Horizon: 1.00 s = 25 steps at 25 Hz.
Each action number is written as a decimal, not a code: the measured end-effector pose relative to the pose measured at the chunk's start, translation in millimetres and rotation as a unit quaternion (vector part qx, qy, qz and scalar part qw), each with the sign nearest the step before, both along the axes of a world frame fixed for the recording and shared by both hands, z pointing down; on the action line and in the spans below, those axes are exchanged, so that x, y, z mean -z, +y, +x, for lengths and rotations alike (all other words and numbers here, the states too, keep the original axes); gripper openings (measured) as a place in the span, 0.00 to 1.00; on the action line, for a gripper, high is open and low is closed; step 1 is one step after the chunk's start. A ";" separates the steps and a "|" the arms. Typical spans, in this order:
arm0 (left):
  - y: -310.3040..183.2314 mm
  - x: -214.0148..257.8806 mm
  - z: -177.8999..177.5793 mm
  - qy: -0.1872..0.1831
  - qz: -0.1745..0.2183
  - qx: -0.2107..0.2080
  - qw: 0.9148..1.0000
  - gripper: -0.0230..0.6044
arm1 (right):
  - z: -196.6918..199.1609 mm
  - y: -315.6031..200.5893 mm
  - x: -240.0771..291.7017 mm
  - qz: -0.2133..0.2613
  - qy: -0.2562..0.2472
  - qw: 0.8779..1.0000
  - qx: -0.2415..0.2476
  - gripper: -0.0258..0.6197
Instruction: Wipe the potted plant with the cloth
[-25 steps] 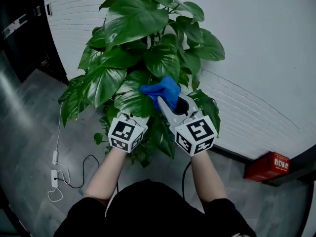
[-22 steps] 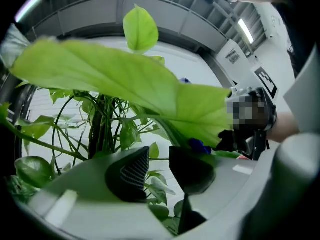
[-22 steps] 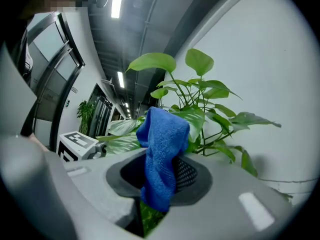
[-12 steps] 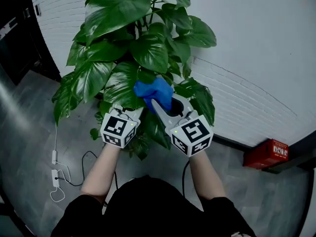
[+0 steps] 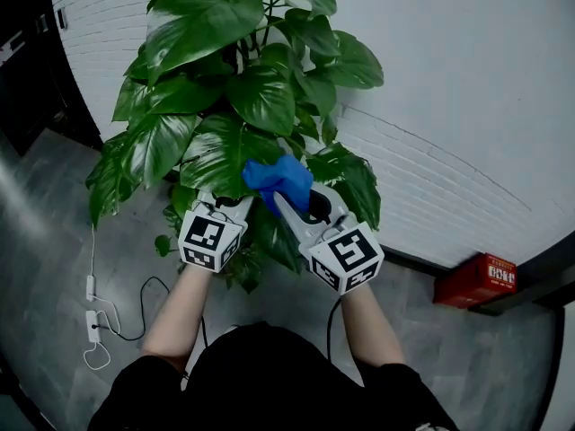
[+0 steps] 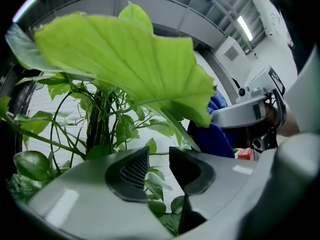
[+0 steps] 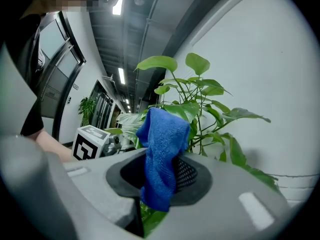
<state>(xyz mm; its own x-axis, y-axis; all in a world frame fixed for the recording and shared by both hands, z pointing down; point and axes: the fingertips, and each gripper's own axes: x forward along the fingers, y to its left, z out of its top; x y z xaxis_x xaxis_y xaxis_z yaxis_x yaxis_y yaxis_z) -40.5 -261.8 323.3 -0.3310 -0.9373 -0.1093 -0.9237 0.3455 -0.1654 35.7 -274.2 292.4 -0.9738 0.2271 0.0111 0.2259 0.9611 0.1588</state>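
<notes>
Cloth (image 5: 280,178) clamped in level right gripper (image 5: 301,206), against potted plant (image 5: 260,97).

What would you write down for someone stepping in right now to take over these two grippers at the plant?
Left gripper: jaws apart, gripping nothing, sitting just under a large leaf.
Right gripper: shut on the blue cloth, beside the left gripper.
Things: the potted plant stands against the white wall, its pot hidden by foliage. The cloth sits at mid-height against the leaves.
Done: cloth is in hand and at the foliage. How many leaves are already wiped cannot be told.
Left: probably wipe this large leaf, then work through the rest.
</notes>
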 end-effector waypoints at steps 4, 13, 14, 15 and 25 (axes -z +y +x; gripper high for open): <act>0.5 -1.6 4.9 0.001 0.000 0.003 1.000 0.22 | 11.3 -5.8 5.8 -0.010 -0.017 1.000 0.000 0.19; 9.6 -24.7 24.7 0.029 -0.011 0.031 0.999 0.22 | 53.0 -9.4 -3.6 -0.049 -0.049 0.997 0.020 0.19; 11.4 -32.8 25.9 0.036 -0.016 0.038 0.999 0.22 | 59.0 -5.7 -9.4 -0.051 -0.045 0.997 0.030 0.19; 13.0 -41.2 27.4 0.043 -0.019 0.045 0.998 0.22 | 64.3 -1.7 -17.9 -0.046 -0.035 0.998 0.040 0.19; 28.6 -130.7 41.6 0.018 -0.088 0.054 0.994 0.24 | 82.3 16.6 -125.4 -0.005 0.093 0.995 0.043 0.19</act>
<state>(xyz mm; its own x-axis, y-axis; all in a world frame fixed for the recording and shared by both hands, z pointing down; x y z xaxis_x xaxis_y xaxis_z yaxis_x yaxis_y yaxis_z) 1.1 -233.2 454.0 -0.4307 -0.8999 0.0676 -0.8895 0.4107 -0.2004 118.0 -257.6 417.8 -0.9318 0.3113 0.1867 0.3326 0.9382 0.0960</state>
